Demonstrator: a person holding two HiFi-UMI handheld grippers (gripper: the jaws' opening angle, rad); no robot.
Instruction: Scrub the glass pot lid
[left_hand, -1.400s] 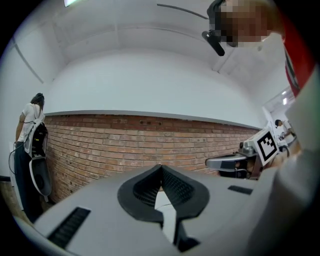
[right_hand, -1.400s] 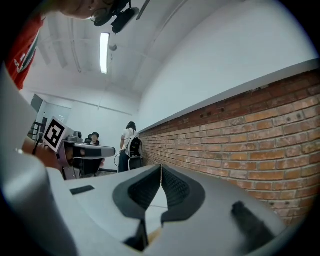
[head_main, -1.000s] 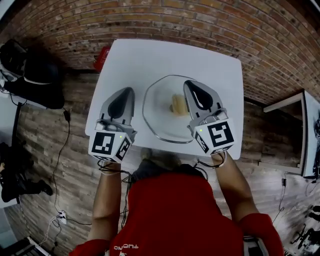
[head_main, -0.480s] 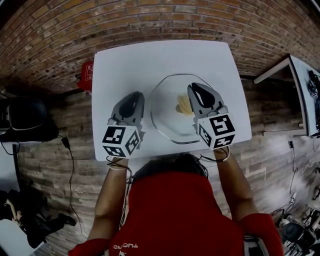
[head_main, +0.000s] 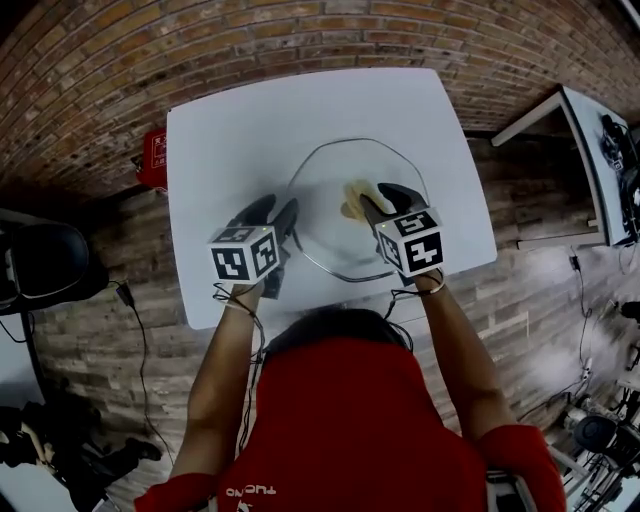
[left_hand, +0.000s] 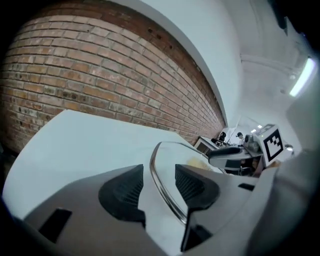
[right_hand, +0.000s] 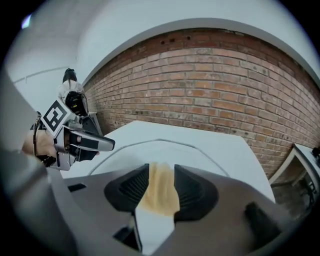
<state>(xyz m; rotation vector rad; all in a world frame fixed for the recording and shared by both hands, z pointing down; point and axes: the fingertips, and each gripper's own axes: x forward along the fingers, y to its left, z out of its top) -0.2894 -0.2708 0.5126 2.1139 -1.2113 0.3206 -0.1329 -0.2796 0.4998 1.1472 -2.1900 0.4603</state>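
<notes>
Both grippers low over the glass pot lid (head_main: 322, 228) on the white worktop (head_main: 230, 140).
The left gripper (left_hand: 157, 176) has just spread its ribbed fingers, which straddle the lid's thin metal rim. The right gripper (right_hand: 159, 186) has just opened around a soft yellowish pad (right_hand: 160, 195) at the lid's middle; contact is unclear.

The only lettering I can find is a short white print (head_main: 250, 493) low on my red shirt (head_main: 350, 420), at the bottom left of the head view. It shows reversed and too small for me to spell out. The left cube (head_main: 245, 252) and right cube (head_main: 411, 240) carry black-and-white square markers, which are patterns and not words or numbers. A red thing (head_main: 152, 160) at the table's (head_main: 230, 130) left edge has pale marks I cannot read.
</notes>
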